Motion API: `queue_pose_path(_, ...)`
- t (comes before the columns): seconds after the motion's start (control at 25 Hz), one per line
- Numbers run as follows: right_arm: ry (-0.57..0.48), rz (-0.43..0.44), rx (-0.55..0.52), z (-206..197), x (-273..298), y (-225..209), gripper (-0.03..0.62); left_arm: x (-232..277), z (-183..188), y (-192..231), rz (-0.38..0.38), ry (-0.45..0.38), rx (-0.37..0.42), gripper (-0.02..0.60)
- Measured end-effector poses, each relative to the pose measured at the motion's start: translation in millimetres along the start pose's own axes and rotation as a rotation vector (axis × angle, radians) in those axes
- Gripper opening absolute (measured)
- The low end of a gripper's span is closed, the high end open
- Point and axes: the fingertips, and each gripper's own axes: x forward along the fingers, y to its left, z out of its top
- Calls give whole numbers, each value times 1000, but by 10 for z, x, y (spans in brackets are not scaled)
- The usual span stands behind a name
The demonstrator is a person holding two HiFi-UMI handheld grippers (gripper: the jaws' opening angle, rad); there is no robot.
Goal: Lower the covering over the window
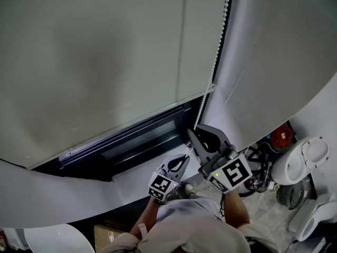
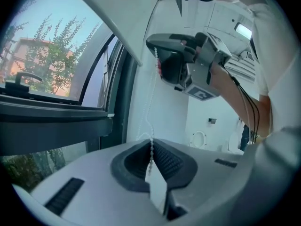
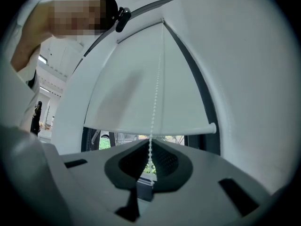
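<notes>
Two hand-held grippers, left (image 1: 185,157) below right (image 1: 194,134), clamp the bead chain (image 1: 218,42)

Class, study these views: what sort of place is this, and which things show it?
Indoors at a window, probably a home or office room: a white roller blind with its bead chain hangs over a dark window frame, and trees stand outside.

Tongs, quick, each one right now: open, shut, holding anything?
Left tongs: shut on the bead chain.
Right tongs: shut on the same bead chain, higher up.
</notes>
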Motion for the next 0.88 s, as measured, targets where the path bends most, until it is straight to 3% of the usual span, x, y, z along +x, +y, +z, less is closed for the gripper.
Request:
queue_pose_path(0.36, 55, 14, 75, -409, -20, -2, 6, -99, 248, 52, 32, -45, 19, 19)
queue_pose_path(0.6, 118, 54, 111, -642, -19, 110, 6, -140, 565, 9, 33, -77, 86, 20)
queue_pose_path(0.88, 165, 122, 113, -649, 25, 232, 8, -232, 1067, -57, 21, -156, 216, 20)
